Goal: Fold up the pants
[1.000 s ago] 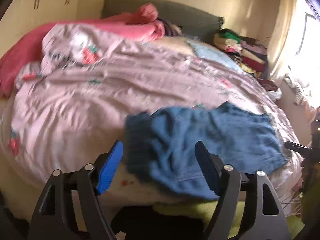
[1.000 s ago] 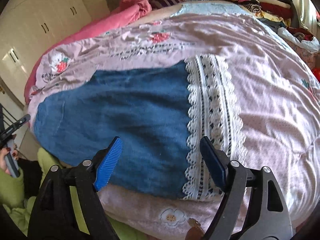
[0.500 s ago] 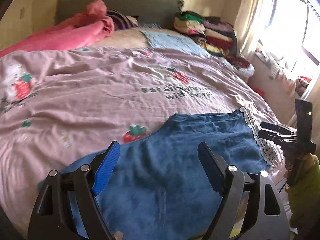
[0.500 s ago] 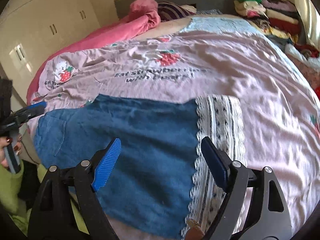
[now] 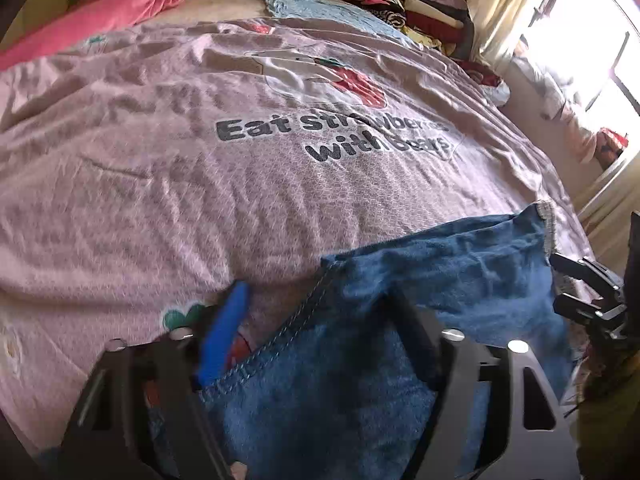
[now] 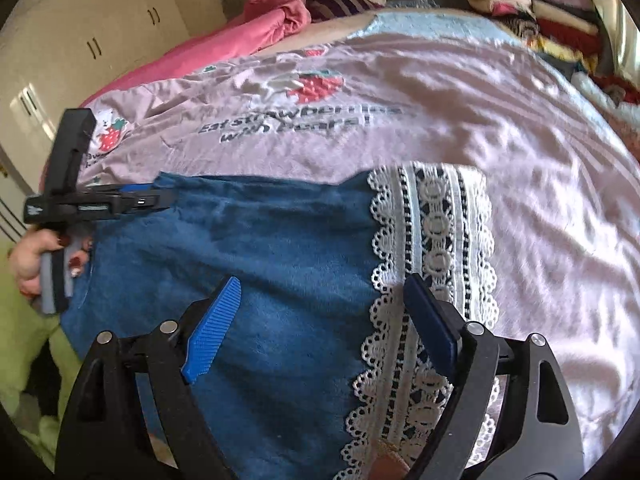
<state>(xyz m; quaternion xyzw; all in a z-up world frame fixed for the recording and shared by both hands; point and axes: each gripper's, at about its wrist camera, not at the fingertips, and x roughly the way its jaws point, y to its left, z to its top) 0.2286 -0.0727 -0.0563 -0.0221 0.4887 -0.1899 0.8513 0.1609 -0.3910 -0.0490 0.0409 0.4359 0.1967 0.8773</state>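
Blue denim pants (image 6: 256, 264) with a white lace hem band (image 6: 436, 248) lie flat on the pink bedspread (image 6: 460, 108), near its front edge. My right gripper (image 6: 316, 320) is open, low over the pants where denim meets lace. My left gripper (image 5: 320, 328) is open, its fingers on either side of the stitched edge of the pants (image 5: 400, 360). From the right wrist view the left gripper (image 6: 156, 200) sits at the far left corner of the pants. The right gripper also shows in the left wrist view (image 5: 588, 292).
A pink blanket (image 6: 224, 44) is bunched near the headboard. Stacks of folded clothes (image 5: 408, 4) line the right side of the bed. White wardrobes (image 6: 80, 36) stand at the left, a bright window (image 5: 592, 32) at the right.
Both grippers have dropped lower and closer to the pants. The left gripper has come down onto the pants' left edge, and the fabric there now rises between its fingers.
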